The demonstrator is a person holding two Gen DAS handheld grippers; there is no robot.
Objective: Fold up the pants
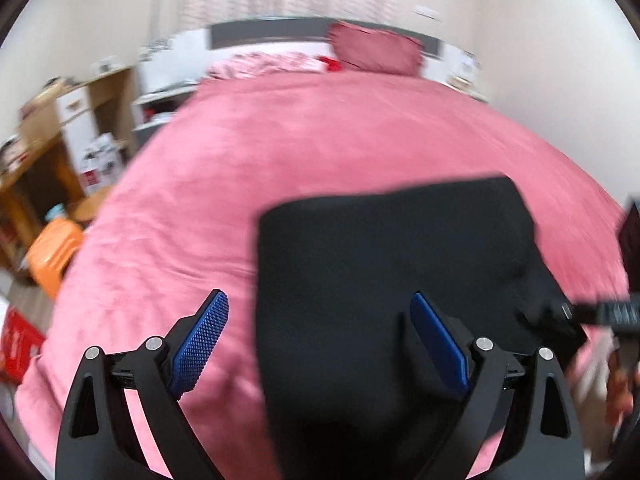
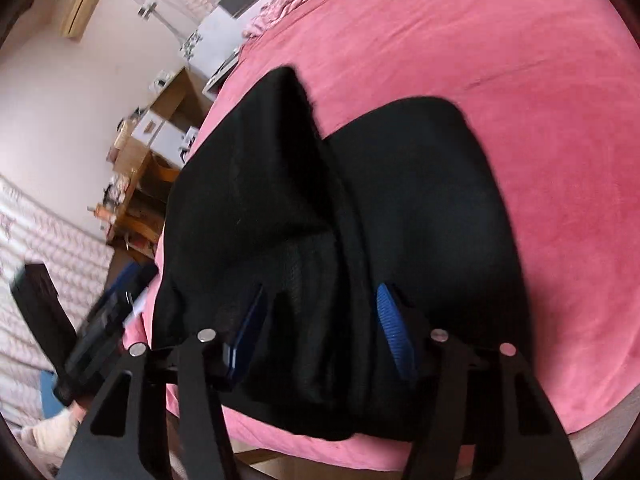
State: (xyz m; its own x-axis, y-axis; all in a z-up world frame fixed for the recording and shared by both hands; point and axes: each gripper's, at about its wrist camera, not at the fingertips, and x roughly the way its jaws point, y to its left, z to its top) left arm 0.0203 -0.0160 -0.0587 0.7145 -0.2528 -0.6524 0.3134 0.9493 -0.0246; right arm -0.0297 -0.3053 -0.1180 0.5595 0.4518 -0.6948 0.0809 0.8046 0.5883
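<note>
The black pants [image 1: 400, 248] lie folded on the near edge of the pink bed [image 1: 280, 140] — the left gripper [image 1: 320, 340] hangs spread wide above their left edge, holding nothing. The right gripper [image 2: 320, 332] straddles raised cloth — jaws apart.

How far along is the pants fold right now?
Mostly done: the black pants lie in a compact folded block on the pink bedspread. Both the left gripper and right gripper are open over the near edge, gripping nothing. Left: flatten the raised flap seen from the right wrist.
</note>
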